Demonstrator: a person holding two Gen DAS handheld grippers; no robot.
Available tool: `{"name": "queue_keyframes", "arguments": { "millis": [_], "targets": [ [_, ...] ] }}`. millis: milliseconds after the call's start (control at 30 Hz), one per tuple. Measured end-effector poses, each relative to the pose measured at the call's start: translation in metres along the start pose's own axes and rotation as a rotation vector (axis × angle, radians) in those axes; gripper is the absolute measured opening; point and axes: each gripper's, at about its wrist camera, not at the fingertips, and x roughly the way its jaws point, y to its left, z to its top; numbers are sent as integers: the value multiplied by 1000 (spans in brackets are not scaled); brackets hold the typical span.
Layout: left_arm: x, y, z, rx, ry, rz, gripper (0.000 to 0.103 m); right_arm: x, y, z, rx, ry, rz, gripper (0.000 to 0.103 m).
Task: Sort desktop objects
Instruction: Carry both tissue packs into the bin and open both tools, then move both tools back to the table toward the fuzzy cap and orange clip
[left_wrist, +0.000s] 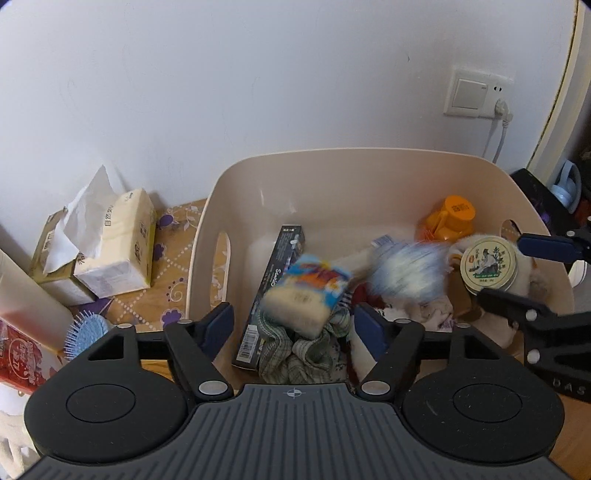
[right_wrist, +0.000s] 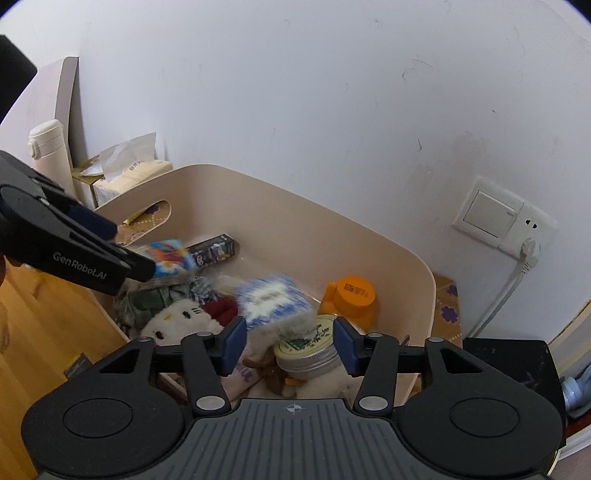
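A beige plastic basket (left_wrist: 207, 236) (right_wrist: 417, 266) stands against the wall. My left gripper (left_wrist: 295, 328) (right_wrist: 127, 247) is open over the basket's left half. A blurred colourful tissue pack (left_wrist: 310, 291) (right_wrist: 168, 256) lies loose between its fingers, above a checked cloth (left_wrist: 310, 350); neither pad touches it. My right gripper (right_wrist: 288, 345) (left_wrist: 500, 271) is open over the right half. A blurred blue-and-white pack (right_wrist: 271, 301) (left_wrist: 402, 269) sits just beyond its pads, free of them. Below it is a round tin (right_wrist: 306, 347) (left_wrist: 487, 264) on a plush toy.
The basket also holds a long dark box (left_wrist: 273, 295), an orange-capped bottle (left_wrist: 448, 218) (right_wrist: 351, 295) and a white cat plush (right_wrist: 177, 321). Tissue boxes (left_wrist: 118, 243), a blue hairbrush (left_wrist: 83, 332) and a red box (left_wrist: 22, 358) lie left of it. A wall socket (left_wrist: 480, 96) is behind.
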Motion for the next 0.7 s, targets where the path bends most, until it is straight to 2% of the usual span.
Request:
{"name": "queue_keyframes", "arguments": {
  "millis": [133, 267, 333, 700],
  "targets": [
    [-6, -1, -2, -10, 10, 12, 74, -10, -3, -4, 28, -3, -4, 77],
    [-14, -2, -6, -16, 2, 15, 75, -22, -4, -7, 54, -13, -10, 80],
    [-20, -3, -9, -15, -6, 18, 77, -28, -4, -10, 62, -19, -18, 90],
    [-50, -1, -24, -29, -25, 31, 79, -59, -2, -24, 82, -31, -36, 100]
  ]
}}
